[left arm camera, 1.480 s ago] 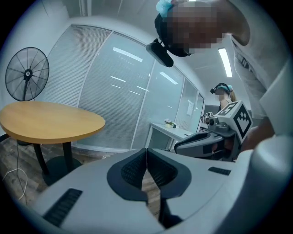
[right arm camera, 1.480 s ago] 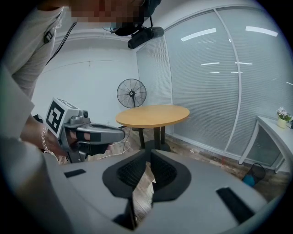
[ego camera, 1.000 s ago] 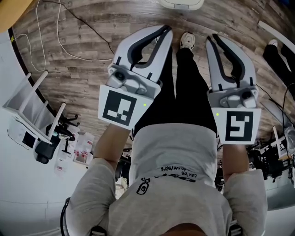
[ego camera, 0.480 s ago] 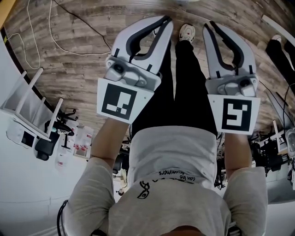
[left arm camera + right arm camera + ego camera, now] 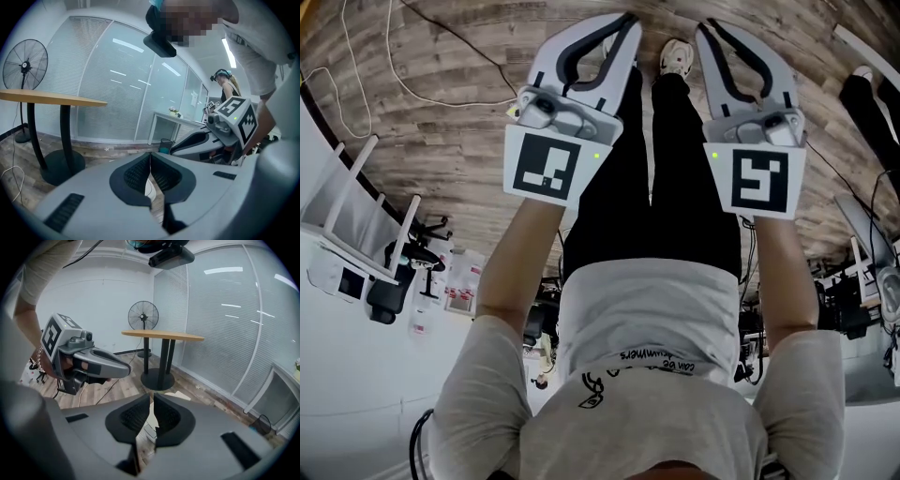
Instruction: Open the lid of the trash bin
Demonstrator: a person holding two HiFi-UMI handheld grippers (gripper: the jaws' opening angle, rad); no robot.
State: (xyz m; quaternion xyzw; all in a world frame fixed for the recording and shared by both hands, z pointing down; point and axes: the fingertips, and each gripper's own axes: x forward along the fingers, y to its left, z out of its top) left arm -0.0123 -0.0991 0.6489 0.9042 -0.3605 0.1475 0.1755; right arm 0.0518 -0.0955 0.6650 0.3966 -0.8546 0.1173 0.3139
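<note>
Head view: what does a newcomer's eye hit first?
The grey left claw and right claw are held out over the wood floor, either side of the person's black trousers. The right claw's jaws have just been closing, nothing between them. The right gripper view adds a wooden-topped table with a fan beyond it.

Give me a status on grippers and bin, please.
Left gripper shut, empty. Right gripper jaws slightly apart, empty. Trash bin not clearly in view. Loose cable on floor, left.

Left tongs, right tongs sunk, seemingly nearer floor.
</note>
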